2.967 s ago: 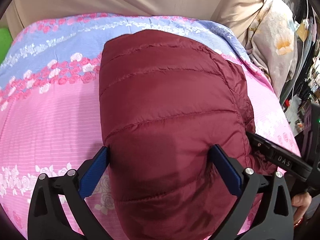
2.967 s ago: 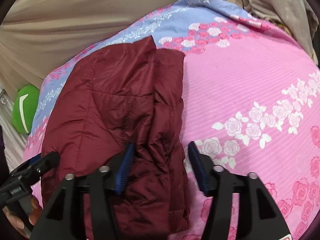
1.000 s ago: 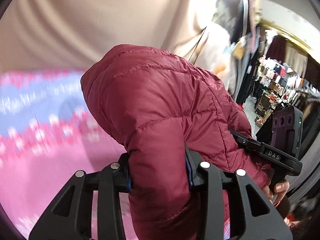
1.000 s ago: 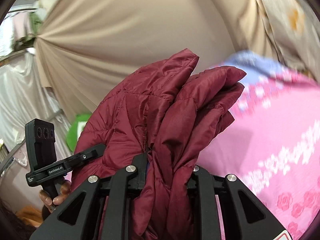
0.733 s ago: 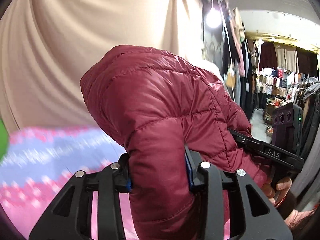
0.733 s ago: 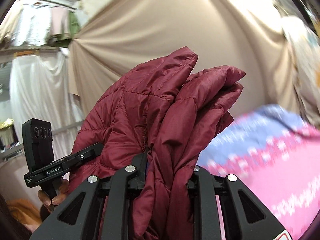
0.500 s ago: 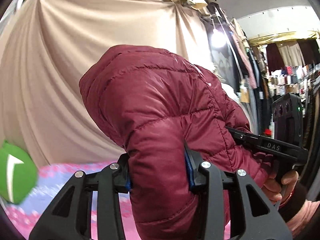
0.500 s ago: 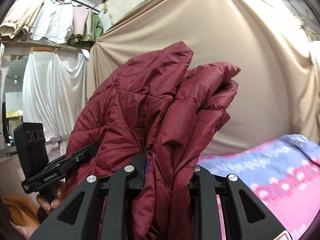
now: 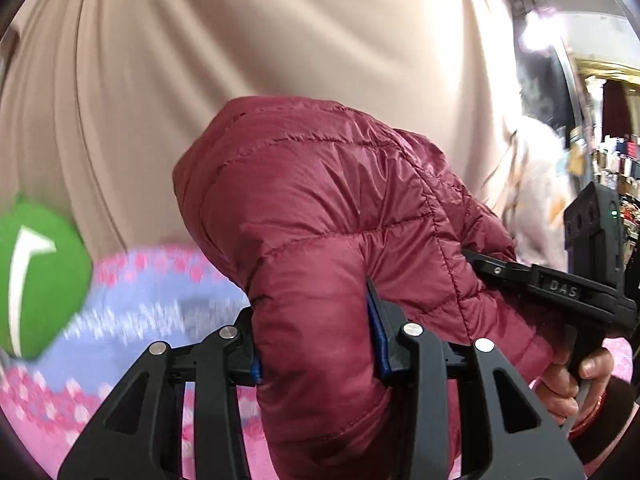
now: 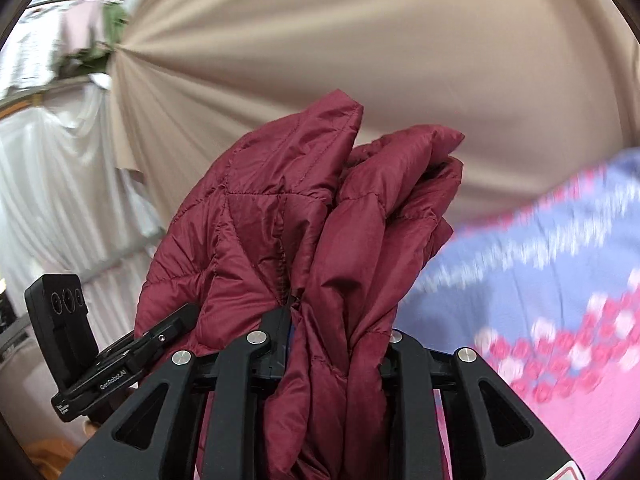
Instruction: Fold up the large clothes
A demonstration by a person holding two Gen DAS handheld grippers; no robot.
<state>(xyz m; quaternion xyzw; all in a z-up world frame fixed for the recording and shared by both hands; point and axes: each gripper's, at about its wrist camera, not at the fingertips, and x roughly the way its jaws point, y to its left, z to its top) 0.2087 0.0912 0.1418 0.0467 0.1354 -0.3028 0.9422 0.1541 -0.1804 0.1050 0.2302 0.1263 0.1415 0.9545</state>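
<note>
Quilted maroon jacket (image 9: 328, 216) has a slight sheen; beige curtain (image 9: 240, 40) is matt cloth.

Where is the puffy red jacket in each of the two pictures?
Left wrist view: the puffy red jacket fills the middle, pinched in the left claw at the bottom.
Right wrist view: the same jacket stands bunched up in the middle, pinched in the right claw.
Shared landmark: the flowery pink and blue bedsheet lies lower left in the left view and on the right in the right view.
</note>
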